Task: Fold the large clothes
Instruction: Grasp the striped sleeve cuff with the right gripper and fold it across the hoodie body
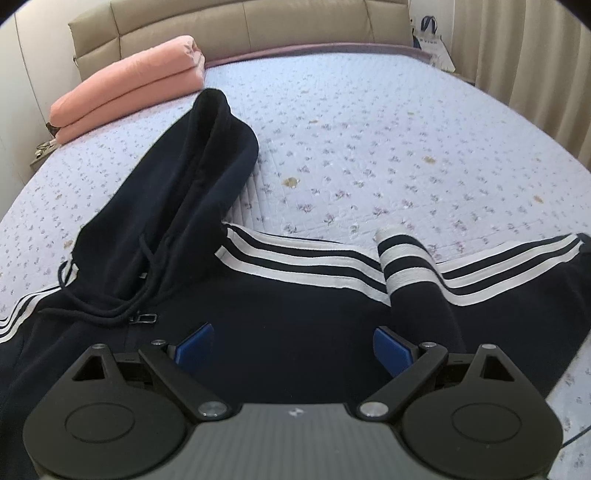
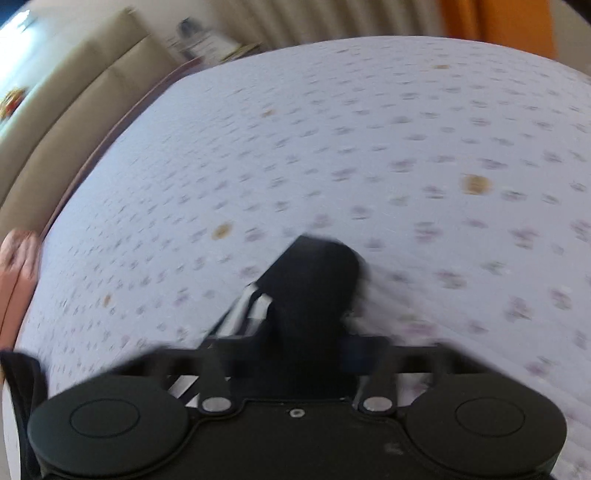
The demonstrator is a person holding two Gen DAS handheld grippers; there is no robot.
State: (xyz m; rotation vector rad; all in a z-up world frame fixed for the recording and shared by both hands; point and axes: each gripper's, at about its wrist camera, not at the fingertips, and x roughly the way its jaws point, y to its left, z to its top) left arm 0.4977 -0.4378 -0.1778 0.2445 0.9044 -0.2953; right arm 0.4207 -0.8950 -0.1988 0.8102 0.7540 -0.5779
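Observation:
A dark navy hoodie (image 1: pixel 258 317) with white stripes lies spread on the bed. Its hood (image 1: pixel 184 162) points away toward the headboard. A striped sleeve (image 1: pixel 406 273) is folded in over the body. My left gripper (image 1: pixel 293 343) is open and empty, hovering just above the hoodie's chest, blue pads (image 1: pixel 195 341) apart. In the blurred right wrist view my right gripper (image 2: pixel 314 343) is shut on a dark sleeve end (image 2: pixel 314 280) with white stripes, held above the bedspread.
The bed has a pale lilac floral quilt (image 1: pixel 369 140) with small brownish spots. A folded pink blanket (image 1: pixel 129 88) lies at the far left by the beige padded headboard (image 1: pixel 240 33). Curtains (image 1: pixel 535 48) hang at the right.

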